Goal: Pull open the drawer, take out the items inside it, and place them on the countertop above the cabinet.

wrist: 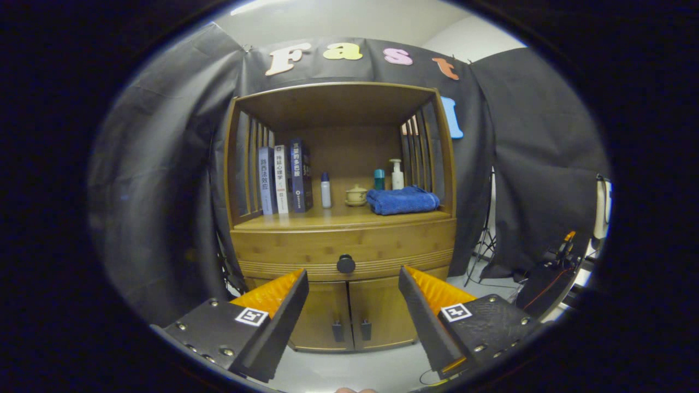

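— Ahead of the tongs (353, 278), what stands there?
— A wooden cabinet (343, 256). Its drawer (344, 248) is closed, with the round dark knob (345, 264) just beyond the gap between the fingers.
— And the tongs?
— Spread wide, gripping nothing, well short of the cabinet.
— What's above the drawer?
— The table (306, 221), the cabinet's top. Toward its left side stand three books (284, 177); a small bottle (326, 190) is next to them, then a lidded cup (356, 195), a folded blue towel (402, 200), and behind the towel a teal bottle (379, 178) and a pump bottle (397, 174).
— Below the drawer?
— Two doors (349, 319), shut.
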Available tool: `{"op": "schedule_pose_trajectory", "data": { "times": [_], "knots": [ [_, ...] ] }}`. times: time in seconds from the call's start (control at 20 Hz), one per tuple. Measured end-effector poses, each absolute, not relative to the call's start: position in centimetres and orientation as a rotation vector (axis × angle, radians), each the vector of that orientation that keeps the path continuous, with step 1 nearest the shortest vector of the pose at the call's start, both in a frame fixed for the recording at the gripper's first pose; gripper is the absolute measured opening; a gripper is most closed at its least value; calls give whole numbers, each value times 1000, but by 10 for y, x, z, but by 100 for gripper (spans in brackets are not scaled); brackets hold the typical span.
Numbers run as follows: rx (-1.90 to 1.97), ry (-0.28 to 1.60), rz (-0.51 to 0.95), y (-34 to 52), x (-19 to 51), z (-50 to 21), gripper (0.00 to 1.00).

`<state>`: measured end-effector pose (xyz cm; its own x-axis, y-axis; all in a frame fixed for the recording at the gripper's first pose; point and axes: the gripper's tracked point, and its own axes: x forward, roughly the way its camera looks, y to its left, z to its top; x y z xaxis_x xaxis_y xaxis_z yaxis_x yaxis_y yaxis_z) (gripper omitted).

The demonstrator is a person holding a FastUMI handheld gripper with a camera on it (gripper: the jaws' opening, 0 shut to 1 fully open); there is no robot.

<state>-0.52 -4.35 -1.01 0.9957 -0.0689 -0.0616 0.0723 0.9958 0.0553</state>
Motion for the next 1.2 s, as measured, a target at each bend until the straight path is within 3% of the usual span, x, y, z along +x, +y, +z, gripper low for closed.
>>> {"op": "schedule_pose_trajectory", "data": {
  "times": [0.4,1.05,1.2],
  "knots": [
    [69,46,-69,-50,7,-5,99],
    [67,108,60,-18,140,-55,99],
    [14,127,16,-27,167,-68,99]
  ]
}}
